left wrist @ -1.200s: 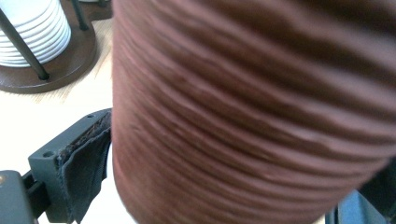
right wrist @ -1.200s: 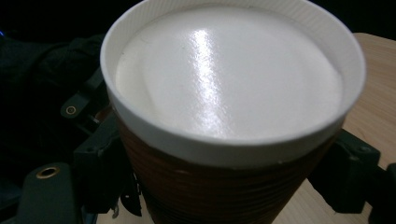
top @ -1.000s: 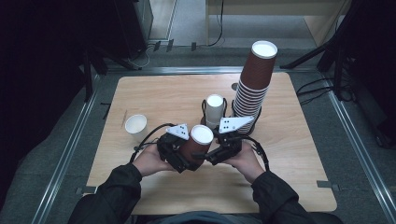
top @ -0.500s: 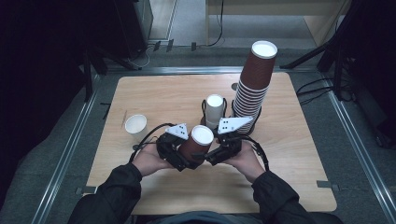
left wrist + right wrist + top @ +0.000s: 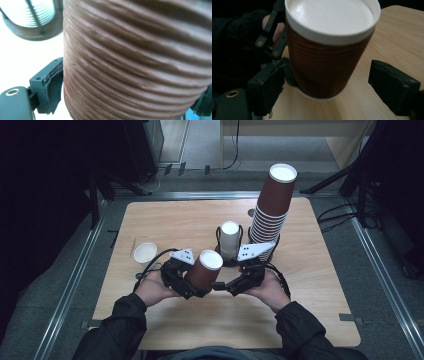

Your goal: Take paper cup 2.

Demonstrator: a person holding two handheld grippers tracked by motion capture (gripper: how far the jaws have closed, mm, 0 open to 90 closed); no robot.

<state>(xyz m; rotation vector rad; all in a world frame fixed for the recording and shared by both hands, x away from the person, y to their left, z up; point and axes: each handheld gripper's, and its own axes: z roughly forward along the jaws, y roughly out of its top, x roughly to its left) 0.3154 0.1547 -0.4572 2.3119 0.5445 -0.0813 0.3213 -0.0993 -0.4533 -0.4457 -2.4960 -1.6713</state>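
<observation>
My high view looks forward and down over the desk point(image 5: 310, 320); both gripper views sit close, sharing the brown cup point(image 5: 204, 271).

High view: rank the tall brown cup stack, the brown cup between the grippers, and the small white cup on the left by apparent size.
1. Brown cup stack
2. Held brown cup; tilted toward the camera, so its size is less sure
3. Small white cup

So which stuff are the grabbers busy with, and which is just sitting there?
Busy with:
- brown cup, clamped in the left gripper
- right gripper, open beside it

Just sitting:
- tall cup stack
- white cup
- white cups in a wire holder
</observation>
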